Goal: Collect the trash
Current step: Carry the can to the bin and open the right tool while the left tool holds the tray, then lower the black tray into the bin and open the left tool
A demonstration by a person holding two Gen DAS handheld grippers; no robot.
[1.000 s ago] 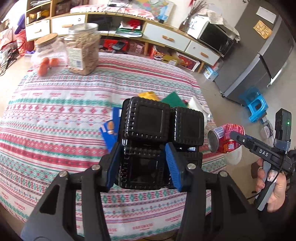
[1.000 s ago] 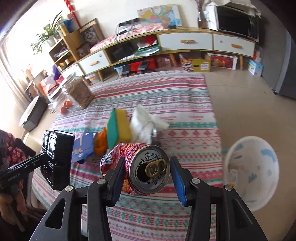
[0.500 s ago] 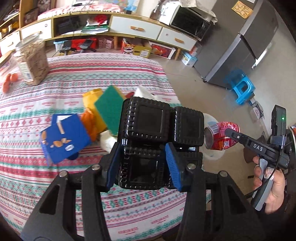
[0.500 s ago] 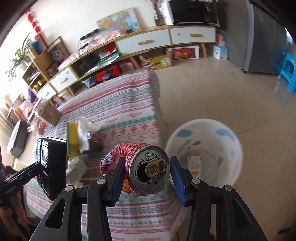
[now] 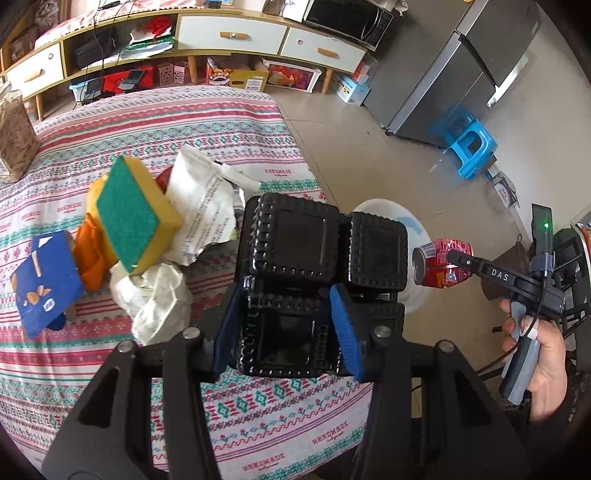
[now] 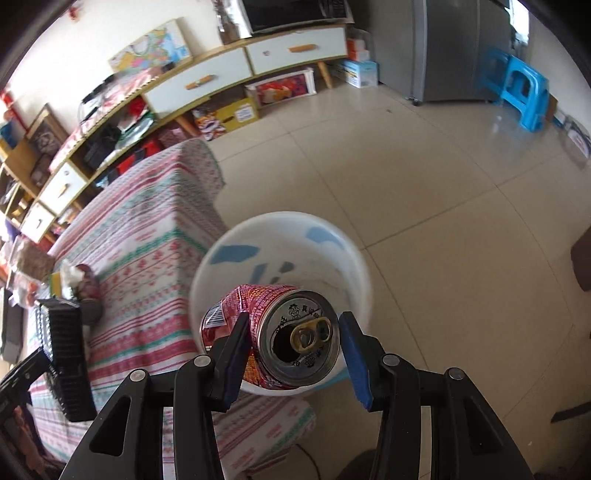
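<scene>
My left gripper (image 5: 286, 328) is shut on a black plastic compartment tray (image 5: 321, 258), held above the table's right edge; the tray also shows in the right wrist view (image 6: 62, 350). My right gripper (image 6: 291, 350) is shut on a dented red drink can (image 6: 280, 332), held directly over the white trash bin (image 6: 229, 251) on the floor beside the table. The can (image 5: 439, 262) and the bin (image 5: 384, 206) also show in the left wrist view. On the table lie a green-yellow sponge (image 5: 133, 214), crumpled white wrappers (image 5: 203, 206), a blue carton (image 5: 44, 277) and an orange piece (image 5: 90, 254).
The table has a striped patterned cloth (image 5: 207, 122). A jar (image 5: 14, 133) stands at its far left. A low cabinet (image 5: 229, 33), a grey fridge (image 5: 461, 70) and a blue stool (image 5: 472, 147) stand around the tiled floor (image 6: 424, 192).
My right gripper carried the can rightward off the table to above the bin. My left gripper with the black tray swung right toward the table's edge.
</scene>
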